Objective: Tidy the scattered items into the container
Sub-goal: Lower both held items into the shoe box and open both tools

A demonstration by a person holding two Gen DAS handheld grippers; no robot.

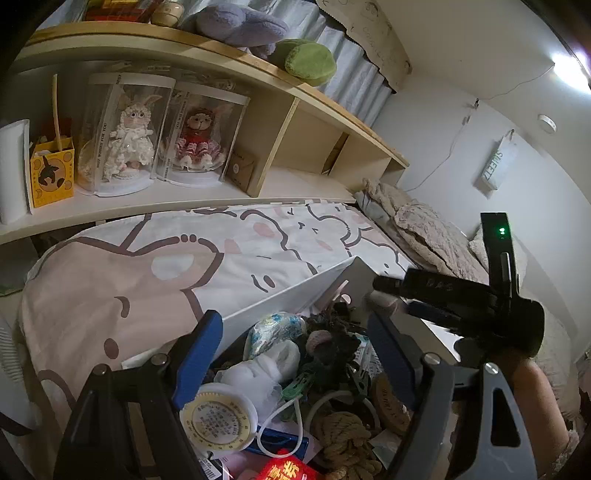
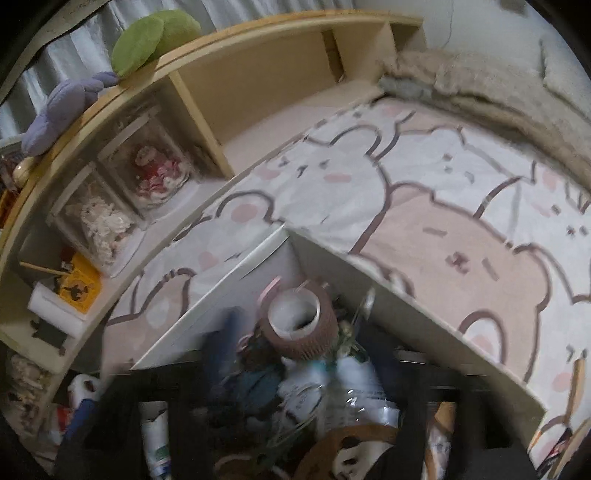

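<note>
Brown tape roll (image 2: 297, 325) upright, cluttered white container (image 2: 207, 314)

Before me, a bedspread (image 1: 258, 236) printed with cartoon bears fills the middle of the frame. Above it, a wooden shelf unit (image 1: 280, 147) runs from the upper left. I note two boxed dolls, one white (image 1: 129, 147), one red (image 1: 199, 144), and a yellow carton (image 1: 51, 173) at far left. On top lie a purple plush (image 1: 240, 26) and a green cushion (image 1: 310, 61). A beige blanket (image 1: 424, 225) lies crumpled at centre right.
</note>
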